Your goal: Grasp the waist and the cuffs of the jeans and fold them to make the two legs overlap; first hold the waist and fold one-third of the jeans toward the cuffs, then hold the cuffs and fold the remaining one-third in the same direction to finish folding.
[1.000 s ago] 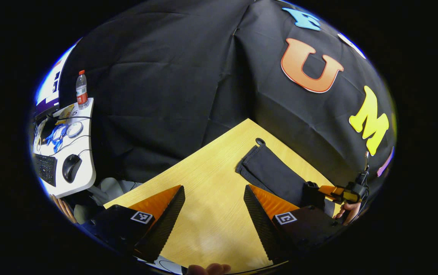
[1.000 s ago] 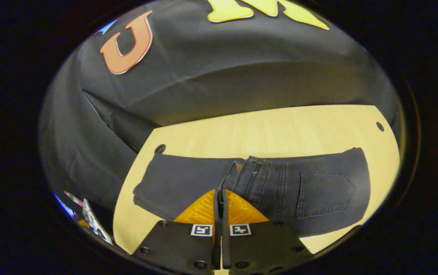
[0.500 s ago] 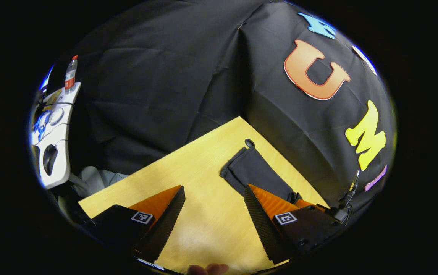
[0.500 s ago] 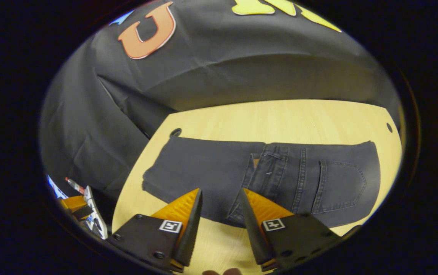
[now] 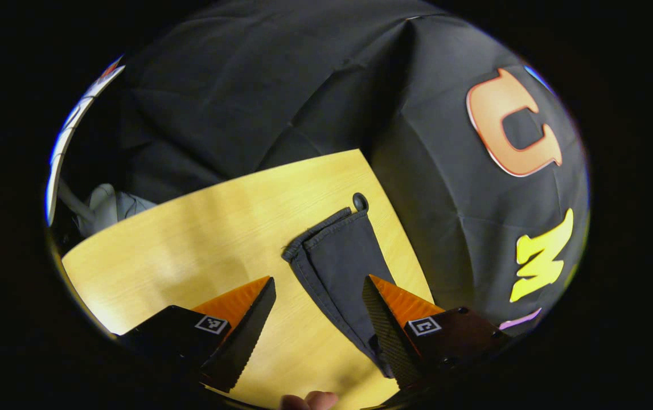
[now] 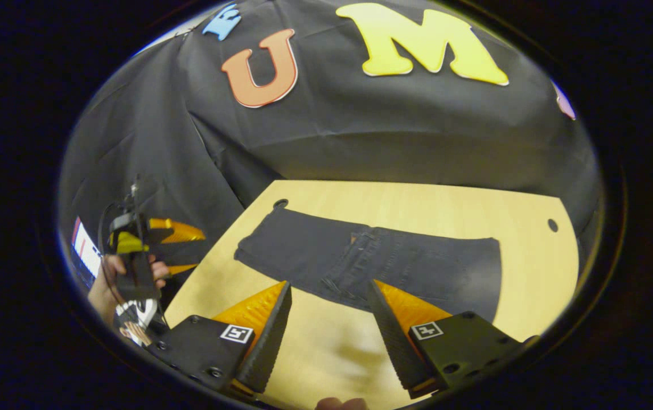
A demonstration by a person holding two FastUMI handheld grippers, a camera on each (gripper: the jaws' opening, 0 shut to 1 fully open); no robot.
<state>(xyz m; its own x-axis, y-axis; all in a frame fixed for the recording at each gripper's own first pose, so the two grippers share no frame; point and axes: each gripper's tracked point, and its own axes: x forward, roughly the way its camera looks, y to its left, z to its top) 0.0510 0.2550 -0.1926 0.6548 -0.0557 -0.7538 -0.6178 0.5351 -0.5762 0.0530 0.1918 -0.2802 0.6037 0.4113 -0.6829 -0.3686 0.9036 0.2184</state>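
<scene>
Your left gripper [image 5: 317,293] was spread wide above the cuffs [image 5: 326,236] on the table [image 5: 189,228]. Your right gripper [image 6: 329,296] was wide too, holding nothing; its view took in the jeans [image 6: 372,265], waist [image 6: 354,256] folded over the legs.

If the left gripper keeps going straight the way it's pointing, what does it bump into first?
Probably the jeans: their cuff end lies on the wooden table just ahead of the open left gripper, nearer its right finger. Depth is hard to judge, so it might touch bare table first.
</scene>
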